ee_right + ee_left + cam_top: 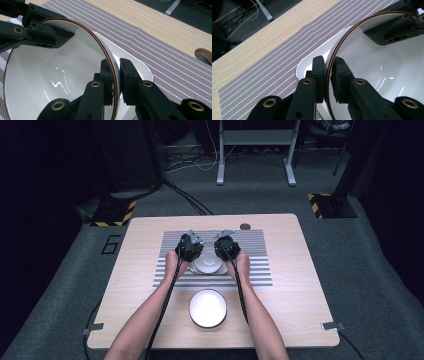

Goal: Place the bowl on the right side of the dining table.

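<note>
Forearms enter the high view from six o'clock, and we read the scene outward from them. Nearest the table's edge, between the two arms, stands a round white bowl (207, 308) on bare wood, untouched and well apart from both grippers.

Beyond it, toward twelve o'clock, we see the left gripper (189, 248) and the right gripper (226, 248) flanking a second white bowl with a brown rim line (208, 263). The left one meets that bowl at its nine o'clock side, the right one at its three o'clock side.

In the left gripper view we see the left gripper (328, 72) pinching the bowl's wall (372, 65), one jaw outside and one inside, the pads pressed against the thin rim. In the right gripper view the right gripper (115, 75) clamps the opposite wall of the same bowl (50, 75) in the same fashion, and the other gripper shows at about ten o'clock across the bowl.

Beneath the bowl we see a white plate with rounded corners (303, 66), its edge just beside the jaws; whether the bowl touches it we cannot tell. The plate lies on a striped grey placemat (250, 250), which covers the middle of the wooden table (295, 285). At one o'clock past the mat, a small round disc (245, 226) sits in the tabletop.
</note>
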`<state>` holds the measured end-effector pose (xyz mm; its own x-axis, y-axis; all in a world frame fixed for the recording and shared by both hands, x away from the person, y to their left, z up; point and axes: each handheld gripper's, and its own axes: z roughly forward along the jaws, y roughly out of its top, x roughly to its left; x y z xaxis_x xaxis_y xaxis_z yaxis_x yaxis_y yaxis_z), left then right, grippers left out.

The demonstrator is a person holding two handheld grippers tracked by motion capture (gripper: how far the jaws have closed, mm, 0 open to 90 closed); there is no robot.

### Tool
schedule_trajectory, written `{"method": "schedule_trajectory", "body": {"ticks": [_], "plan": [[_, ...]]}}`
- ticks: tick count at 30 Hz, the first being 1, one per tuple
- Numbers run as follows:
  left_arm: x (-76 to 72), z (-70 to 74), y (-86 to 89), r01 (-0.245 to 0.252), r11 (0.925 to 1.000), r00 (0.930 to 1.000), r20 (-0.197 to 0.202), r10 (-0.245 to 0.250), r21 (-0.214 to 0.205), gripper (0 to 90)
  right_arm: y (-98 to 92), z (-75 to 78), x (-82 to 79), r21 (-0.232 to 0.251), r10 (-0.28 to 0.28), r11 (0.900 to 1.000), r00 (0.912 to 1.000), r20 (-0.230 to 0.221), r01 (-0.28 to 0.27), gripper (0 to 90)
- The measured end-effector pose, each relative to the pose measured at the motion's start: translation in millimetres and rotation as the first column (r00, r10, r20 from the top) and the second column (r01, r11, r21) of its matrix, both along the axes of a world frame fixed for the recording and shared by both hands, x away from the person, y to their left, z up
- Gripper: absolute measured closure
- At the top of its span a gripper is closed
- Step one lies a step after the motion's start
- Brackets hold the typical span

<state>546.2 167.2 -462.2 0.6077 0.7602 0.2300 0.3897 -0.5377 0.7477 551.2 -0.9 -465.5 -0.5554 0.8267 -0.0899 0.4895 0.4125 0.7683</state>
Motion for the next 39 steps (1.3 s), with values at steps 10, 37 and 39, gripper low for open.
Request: {"method": "schedule_trajectory", "body": {"ticks": [10,37,39], "plan": [[11.6,-1.8,-1.9,-0.025,0.9997,0.9993,-0.028,0.025,-0.005,78.9,-1.2,-1.9,11.2,0.019,-0.019,0.9996,0.9987,-0.046,0.020,81.5],[28.7,-6.9,1.0,-0.095,0.9954,0.9798,-0.178,0.091,-0.016,78.9,-11.7,-12.1,32.2,0.067,-0.082,0.9932,0.9816,-0.172,0.095,83.2],[29.9,-7.4,1.1,-0.098,0.9951,0.9790,-0.180,0.095,-0.009,78.9,-10.8,-11.2,33.8,0.060,-0.083,0.9936,0.9795,-0.183,0.096,83.2]]}}
